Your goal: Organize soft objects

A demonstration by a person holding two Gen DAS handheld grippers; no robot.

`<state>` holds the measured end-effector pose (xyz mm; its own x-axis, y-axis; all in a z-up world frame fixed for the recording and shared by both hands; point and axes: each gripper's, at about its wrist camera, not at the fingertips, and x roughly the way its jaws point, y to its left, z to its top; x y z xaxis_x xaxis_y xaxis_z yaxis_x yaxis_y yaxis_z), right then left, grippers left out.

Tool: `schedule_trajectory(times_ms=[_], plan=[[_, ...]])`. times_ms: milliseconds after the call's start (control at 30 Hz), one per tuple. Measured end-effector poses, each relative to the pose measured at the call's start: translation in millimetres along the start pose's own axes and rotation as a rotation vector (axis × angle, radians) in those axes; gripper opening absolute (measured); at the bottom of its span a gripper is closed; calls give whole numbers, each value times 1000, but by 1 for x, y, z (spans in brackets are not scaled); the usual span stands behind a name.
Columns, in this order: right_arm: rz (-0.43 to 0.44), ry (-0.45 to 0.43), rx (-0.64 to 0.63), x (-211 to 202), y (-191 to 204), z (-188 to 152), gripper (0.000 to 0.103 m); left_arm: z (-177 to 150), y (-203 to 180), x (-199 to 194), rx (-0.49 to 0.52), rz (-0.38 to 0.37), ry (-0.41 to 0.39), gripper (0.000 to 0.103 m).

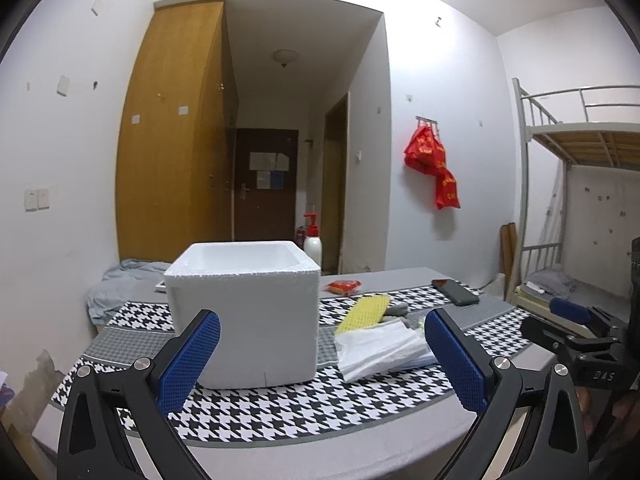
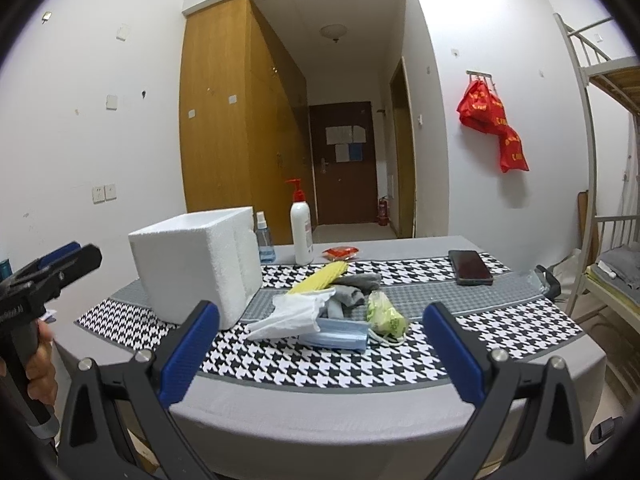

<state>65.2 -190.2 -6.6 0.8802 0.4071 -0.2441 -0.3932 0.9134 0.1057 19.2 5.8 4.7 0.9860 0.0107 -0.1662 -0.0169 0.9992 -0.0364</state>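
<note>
A white foam box (image 1: 244, 312) (image 2: 196, 264) stands open-topped on the houndstooth table mat (image 2: 320, 364). To its right lies a pile of soft things: a white plastic bag (image 2: 292, 314) (image 1: 380, 350), blue face masks (image 2: 340, 332), grey socks (image 2: 352, 290), a yellow foam net (image 2: 318, 278) (image 1: 366, 312) and a green-white wad (image 2: 386, 314). My left gripper (image 1: 320, 360) is open and empty, just in front of the box. My right gripper (image 2: 320, 356) is open and empty, in front of the pile.
A black phone (image 2: 470, 267) lies at the mat's right. A red packet (image 2: 340, 253), a white pump bottle (image 2: 301, 232) and a small spray bottle (image 2: 265, 240) stand behind the pile. A bunk bed (image 2: 608, 160) is to the right. The left gripper shows in the right view (image 2: 48, 272).
</note>
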Motion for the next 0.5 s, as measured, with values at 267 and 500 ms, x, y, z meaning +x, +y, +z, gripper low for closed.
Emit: schedule_trajectory(times_ms=[267, 500], plan=[[-3, 9, 1, 13, -6, 2, 103, 0, 0, 15, -2, 26, 1, 102], [-13, 18, 5, 26, -12, 3, 103, 0, 2, 24, -55, 71, -14, 102]])
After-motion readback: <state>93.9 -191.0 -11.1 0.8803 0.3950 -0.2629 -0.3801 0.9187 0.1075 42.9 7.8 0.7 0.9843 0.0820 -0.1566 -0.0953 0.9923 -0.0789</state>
